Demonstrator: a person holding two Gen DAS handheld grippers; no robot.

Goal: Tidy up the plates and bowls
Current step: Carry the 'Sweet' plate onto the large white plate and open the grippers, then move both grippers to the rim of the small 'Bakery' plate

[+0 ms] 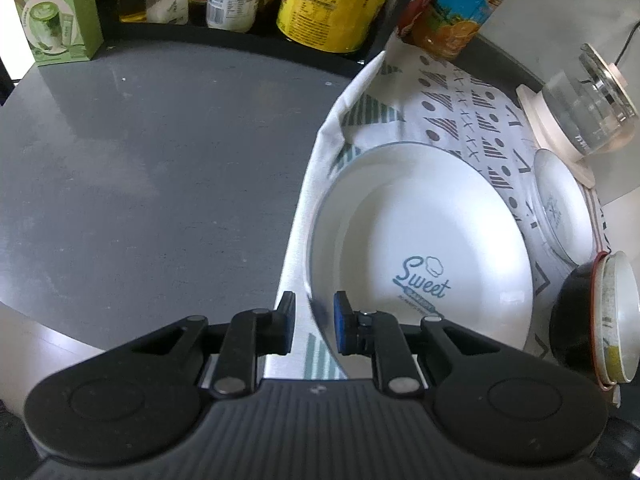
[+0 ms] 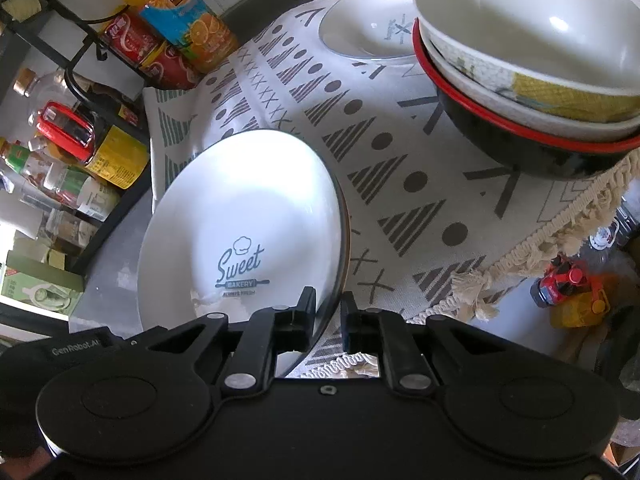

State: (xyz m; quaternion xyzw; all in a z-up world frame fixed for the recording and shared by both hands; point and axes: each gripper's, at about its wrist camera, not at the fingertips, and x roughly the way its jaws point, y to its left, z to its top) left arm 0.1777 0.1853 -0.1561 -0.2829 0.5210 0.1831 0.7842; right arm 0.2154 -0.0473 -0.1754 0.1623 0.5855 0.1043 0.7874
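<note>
- The left claw (image 1: 314,322) has its fingers narrowly apart, astride the near rim of the big white plate (image 1: 420,248); the rim passes between the two pads, but whether both pads press on it is hard to tell through the blur there.
- The right claw (image 2: 328,322) is nearly closed, and its fingers pinch the edge of the same plate (image 2: 240,220) (the one printed "Sweet Bakery"), which tilts up off the patterned cloth (image 2: 380,160) just ahead of the claw.
- Beyond the right claw, to its right, a stack of bowls (image 2: 532,92) stands on the cloth: a black bowl with a red rim at the bottom and two pale bowls nested in it.
- A smaller white plate (image 2: 368,32) lies flat on the cloth farther ahead, just left of the stack.
- Ahead of the left claw, to its left, is bare grey tabletop (image 1: 160,168); bottles and jars (image 1: 332,4) stand in a row at its far edge.
- A glass pot (image 1: 588,108) sits far off to the right of the left claw.
</note>
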